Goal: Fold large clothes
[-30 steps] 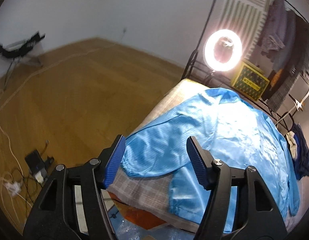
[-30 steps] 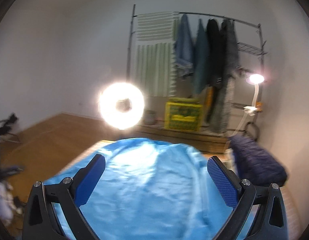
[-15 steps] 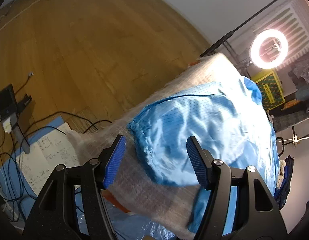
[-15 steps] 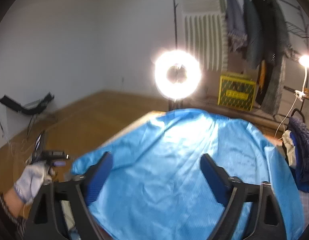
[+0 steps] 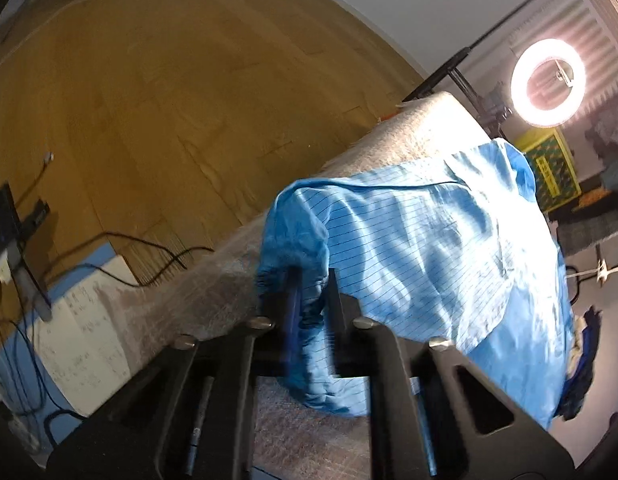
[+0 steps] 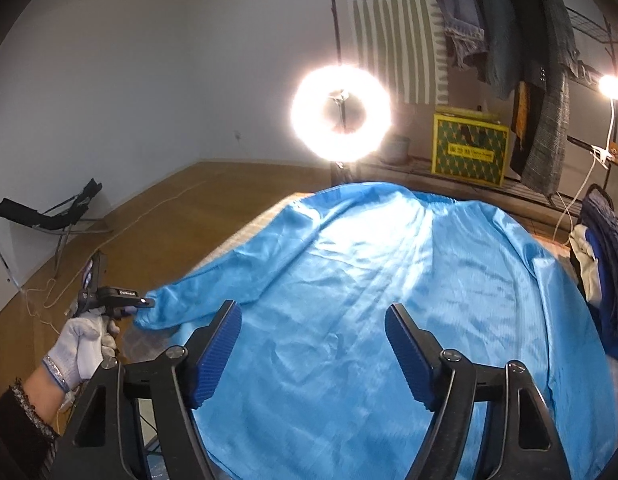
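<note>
A large light-blue striped coat (image 5: pixel 429 248) lies spread over a table covered in a pale checked cloth (image 5: pixel 237 276). My left gripper (image 5: pixel 311 280) is shut on the cuff of the coat's left sleeve (image 5: pixel 293 236) at the table's left edge. In the right wrist view the same coat (image 6: pixel 389 300) fills the table, and the left gripper (image 6: pixel 149 302), held by a white-gloved hand, pinches the sleeve end. My right gripper (image 6: pixel 315 340) is open and empty, hovering over the coat's lower middle.
A lit ring light (image 6: pixel 341 114) stands behind the table's far end. A yellow crate (image 6: pixel 471 150) and a rack of hanging clothes (image 6: pixel 521 40) stand at the back. Dark clothes (image 6: pixel 605 260) are piled at the table's right. Cables and papers (image 5: pixel 81 320) lie on the wooden floor.
My left gripper has moved onto the sleeve cuff and closed on it. My right gripper has lowered and tilted toward the coat, staying open.
</note>
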A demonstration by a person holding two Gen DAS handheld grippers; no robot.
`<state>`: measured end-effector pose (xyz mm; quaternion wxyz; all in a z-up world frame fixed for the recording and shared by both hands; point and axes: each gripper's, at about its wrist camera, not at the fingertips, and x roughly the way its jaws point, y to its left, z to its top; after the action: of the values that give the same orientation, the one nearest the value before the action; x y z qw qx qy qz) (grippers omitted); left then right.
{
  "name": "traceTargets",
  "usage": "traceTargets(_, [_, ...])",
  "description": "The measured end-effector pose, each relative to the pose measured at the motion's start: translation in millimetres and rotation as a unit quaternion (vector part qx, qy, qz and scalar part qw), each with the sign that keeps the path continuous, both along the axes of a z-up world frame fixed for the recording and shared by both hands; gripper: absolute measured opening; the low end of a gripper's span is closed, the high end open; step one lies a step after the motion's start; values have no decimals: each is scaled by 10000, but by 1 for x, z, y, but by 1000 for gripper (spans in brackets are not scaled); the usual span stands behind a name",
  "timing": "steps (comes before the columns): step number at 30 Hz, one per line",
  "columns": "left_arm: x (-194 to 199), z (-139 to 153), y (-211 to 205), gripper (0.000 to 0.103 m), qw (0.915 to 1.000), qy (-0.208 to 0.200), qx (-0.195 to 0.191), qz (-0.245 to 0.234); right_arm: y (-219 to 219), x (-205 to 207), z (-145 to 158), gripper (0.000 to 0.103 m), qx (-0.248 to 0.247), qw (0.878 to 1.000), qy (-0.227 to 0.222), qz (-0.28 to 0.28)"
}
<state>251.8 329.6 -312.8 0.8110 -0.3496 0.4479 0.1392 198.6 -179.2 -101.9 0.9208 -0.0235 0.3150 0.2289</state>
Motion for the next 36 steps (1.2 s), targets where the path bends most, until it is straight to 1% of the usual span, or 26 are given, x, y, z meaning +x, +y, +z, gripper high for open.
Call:
traceTargets(2, [-2, 6, -1, 6, 9998, -182, -3, -29, -1, -2, -2, 73, -69, 10000, 43, -16])
traceTargets(6, [-9, 33, -8, 5, 9978, -650, 44, -134, -2, -2, -12, 67, -154, 9997, 195, 10])
traceTargets(7, [-12, 43, -12, 5, 9964, -823, 57, -182, -1, -1, -15, 65, -148, 9995, 283, 27])
traceTargets(8, [-13, 52, -17, 5, 9950, -961, 65, -254, 0, 0, -18, 60, -144, 9993, 344, 39])
traceTargets(10, [-16, 67, -27, 5, 9918, -1198, 140, -432, 2, 6, -27, 55, -109, 9981, 604, 71])
traceTargets(12, [-19, 87, -46, 5, 9859, -1477, 285, -728, 3, 9, -34, 47, -86, 9970, 765, 90])
traceTargets(15, [-26, 111, -85, 5, 9714, -1853, 469, -1409, 3, 11, -40, 46, -110, 9962, 864, 85])
traceTargets(16, [-28, 118, -99, 5, 9657, -1942, 544, -1637, 2, 12, -41, 46, -125, 9961, 866, 66])
traceTargets(17, [-33, 126, -120, 5, 9555, -2077, 638, -1994, -1, 13, -41, 46, -134, 9961, 875, 32])
traceTargets(20, [-42, 134, -168, 5, 9322, -2226, 648, -2780, -9, 19, -42, 46, -57, 9954, 951, -108])
traceTargets(21, [-45, 134, -191, 5, 9211, -2218, 642, -3133, -13, 22, -42, 46, -19, 9950, 986, -164])
traceTargets(22, [-48, 132, -206, 5, 9129, -2197, 664, -3375, -19, 27, -42, 45, 46, 9943, 1036, -258])
traceTargets(24, [-53, 126, -233, 5, 8992, -2087, 729, -3775, -25, 33, -44, 45, 129, 9932, 1095, -375])
traceTargets(25, [-58, 120, -252, 5, 8877, -1996, 827, -4065, -29, 36, -45, 45, 177, 9925, 1131, -433])
traceTargets(28, [-74, 111, -296, 5, 8617, -1811, 1179, -4592, -40, 46, -49, 45, 315, 9896, 1266, -610])
traceTargets(29, [-79, 110, -304, 5, 8572, -1772, 1226, -4677, -44, 49, -52, 45, 399, 9880, 1349, -643])
traceTargets(30, [-84, 106, -314, 5, 8499, -1710, 1293, -4813, -46, 52, -54, 45, 473, 9866, 1420, -651])
traceTargets(33, [-97, 98, -319, 5, 8340, -1632, 1501, -5054, -49, 61, -61, 45, 726, 9818, 1666, -546])
traceTargets(36, [-107, 95, -318, 5, 8233, -1558, 1753, -5169, -44, 68, -70, 45, 730, 9797, 1812, -446])
